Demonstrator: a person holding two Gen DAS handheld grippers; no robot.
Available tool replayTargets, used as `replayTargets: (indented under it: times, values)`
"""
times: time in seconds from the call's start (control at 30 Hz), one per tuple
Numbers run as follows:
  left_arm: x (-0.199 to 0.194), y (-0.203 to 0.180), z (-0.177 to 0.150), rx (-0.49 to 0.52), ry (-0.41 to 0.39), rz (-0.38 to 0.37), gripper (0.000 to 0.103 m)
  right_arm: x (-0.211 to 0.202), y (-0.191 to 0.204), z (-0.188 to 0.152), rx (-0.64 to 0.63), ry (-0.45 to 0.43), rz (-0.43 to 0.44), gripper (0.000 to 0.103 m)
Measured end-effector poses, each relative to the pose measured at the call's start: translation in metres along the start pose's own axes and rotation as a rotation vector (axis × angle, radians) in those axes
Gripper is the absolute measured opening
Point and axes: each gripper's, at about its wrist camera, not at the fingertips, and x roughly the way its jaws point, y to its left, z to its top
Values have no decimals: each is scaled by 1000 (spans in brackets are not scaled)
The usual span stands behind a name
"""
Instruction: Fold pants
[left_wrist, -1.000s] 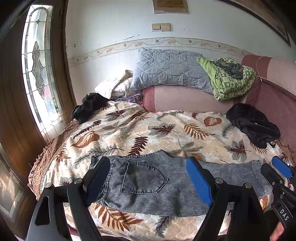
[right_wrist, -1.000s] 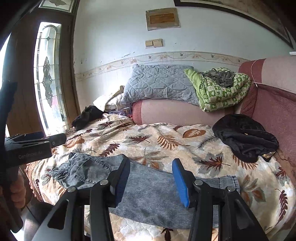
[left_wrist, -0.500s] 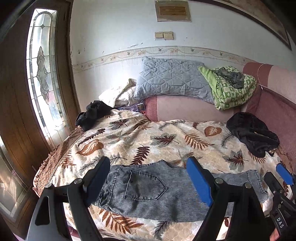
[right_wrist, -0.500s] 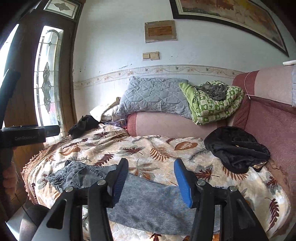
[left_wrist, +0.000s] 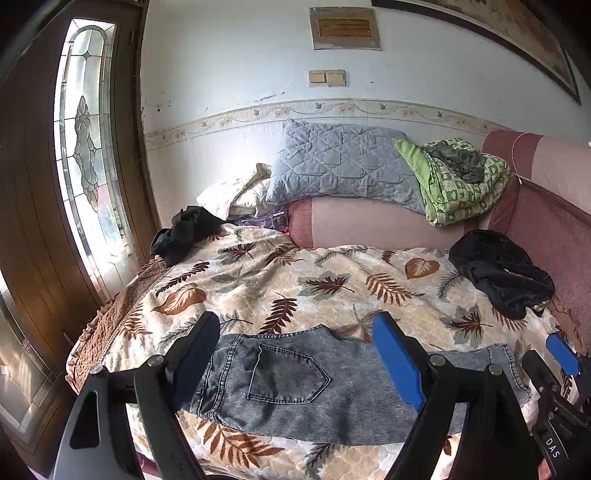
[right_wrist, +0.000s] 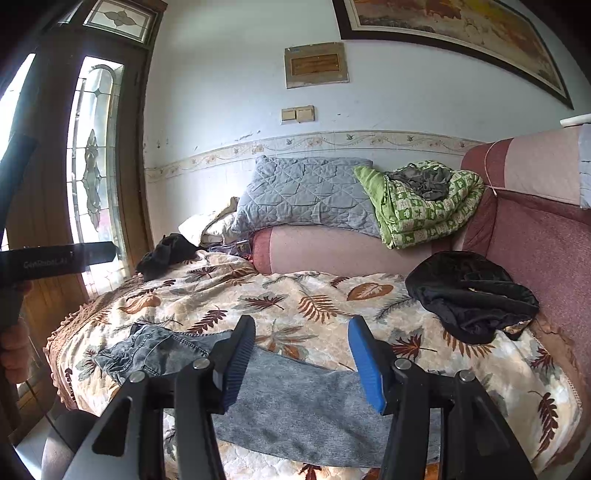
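Note:
Grey washed jeans (left_wrist: 295, 380) lie flat along the near edge of the leaf-print bedspread (left_wrist: 295, 280), waistband to the left, back pocket up, legs stacked toward the right. They also show in the right wrist view (right_wrist: 295, 402). My left gripper (left_wrist: 295, 354) is open and empty, held above and in front of the pocket area. My right gripper (right_wrist: 301, 354) is open and empty, held above the leg section. The right gripper's blue fingertip also shows in the left wrist view (left_wrist: 561, 354), near the hem.
A black garment (left_wrist: 502, 277) lies at the right of the bed, another black garment (left_wrist: 184, 229) at the far left corner. A grey pillow (left_wrist: 343, 166) and a green blanket (left_wrist: 458, 181) rest on the pink bolster. A glass door (left_wrist: 85, 166) stands at left.
Both grippers have pulled back and risen away from the jeans, so more wall shows. The jeans lie unmoved and both grippers stay open.

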Motion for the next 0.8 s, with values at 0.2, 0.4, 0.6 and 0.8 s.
replayTargets:
  times: [0.2,0.4,0.6,0.8]
  values:
    - [3,0,-1,0,4,7,85,0,6,1,-10,-4,3,56]
    - [6,2,-3,-4,16,4,85,0,8,1,-12,-1,8,57]
    - [7,1,-3,-2,20,-2,85,3,9,0,-14,8,11,57]
    - [9,0,-5,-6,26,-11,85,6,9,-1,-10,16,15,57]
